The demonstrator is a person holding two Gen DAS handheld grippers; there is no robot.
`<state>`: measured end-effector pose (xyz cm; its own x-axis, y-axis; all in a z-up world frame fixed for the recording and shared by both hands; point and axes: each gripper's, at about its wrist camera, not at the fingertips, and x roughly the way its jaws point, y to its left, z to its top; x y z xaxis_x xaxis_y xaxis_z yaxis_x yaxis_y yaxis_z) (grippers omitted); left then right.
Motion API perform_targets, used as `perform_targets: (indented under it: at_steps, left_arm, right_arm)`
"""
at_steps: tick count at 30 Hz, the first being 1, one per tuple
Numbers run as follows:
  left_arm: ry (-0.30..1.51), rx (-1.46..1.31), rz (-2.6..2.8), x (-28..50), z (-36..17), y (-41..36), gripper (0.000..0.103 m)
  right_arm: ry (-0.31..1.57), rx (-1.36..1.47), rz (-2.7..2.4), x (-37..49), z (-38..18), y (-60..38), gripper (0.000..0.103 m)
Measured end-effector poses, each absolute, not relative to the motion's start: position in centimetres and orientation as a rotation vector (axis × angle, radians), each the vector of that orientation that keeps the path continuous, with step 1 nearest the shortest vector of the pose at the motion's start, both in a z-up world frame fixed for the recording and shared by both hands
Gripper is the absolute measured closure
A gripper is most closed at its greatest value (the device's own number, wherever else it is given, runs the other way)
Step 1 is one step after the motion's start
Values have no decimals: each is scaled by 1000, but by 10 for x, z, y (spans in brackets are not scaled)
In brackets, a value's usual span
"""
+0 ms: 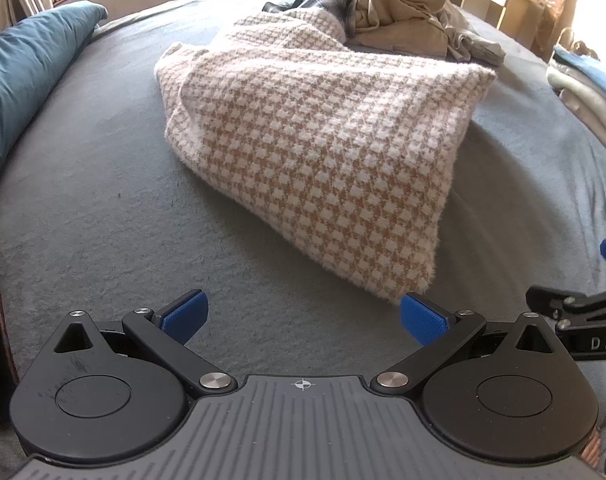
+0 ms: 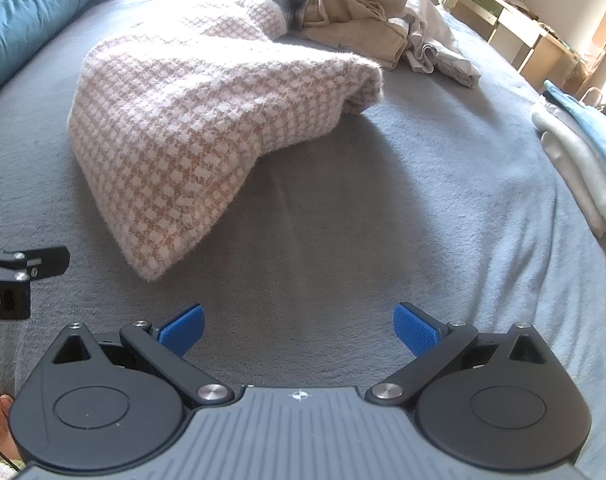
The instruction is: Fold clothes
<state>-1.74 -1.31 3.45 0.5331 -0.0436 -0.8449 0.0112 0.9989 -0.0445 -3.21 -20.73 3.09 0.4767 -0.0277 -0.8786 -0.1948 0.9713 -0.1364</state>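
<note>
We see the houndstooth sweater (image 1: 311,136) lying in the middle of the bed (image 1: 103,208), ahead of both grippers. Behind it, touching its far end, sits a heap of unfolded clothes (image 1: 395,12). A pillow (image 1: 19,76) lies along the bed's left edge, well apart from the sweater. On the right edge rests a stack of folded clothes (image 2: 579,152). Beyond the bed's far right corner stands a shelf unit (image 2: 519,28). The left gripper (image 1: 303,316) and right gripper (image 2: 299,326) hover side by side over the near part of the bed.

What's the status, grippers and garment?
Left gripper open, empty. Right gripper open, empty. Houndstooth knit loosely folded on grey bed, untouched. Unfolded clothes pile behind; nothing blocking.
</note>
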Motion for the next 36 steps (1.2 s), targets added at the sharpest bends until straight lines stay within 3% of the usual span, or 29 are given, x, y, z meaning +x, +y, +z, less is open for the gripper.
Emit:
perform_targets:
  at_steps: [8,19,24,29,31,36]
  left_arm:
    - [897,-61,-21,0,35,-5,0]
    - [659,-93,21,48,45,-1,0]
    - [615,32,82,75,39,-15,0]
    - [709,90,95,92,20,-25,9]
    - [726,50,83,91,15,-21,22]
    - [738,21,86,88,16,-16,40]
  right_arm:
    - [1062,-139,207,-7,34,-218,0]
    - [615,14,357,58,56,-260,0]
    - [705,186,316,131,37,-286,0]
    - [821,360,327,172,-4,-299,3]
    - [848,408,379,177,-15,-297,19]
    - [773,394,459,164,-8,-285,56]
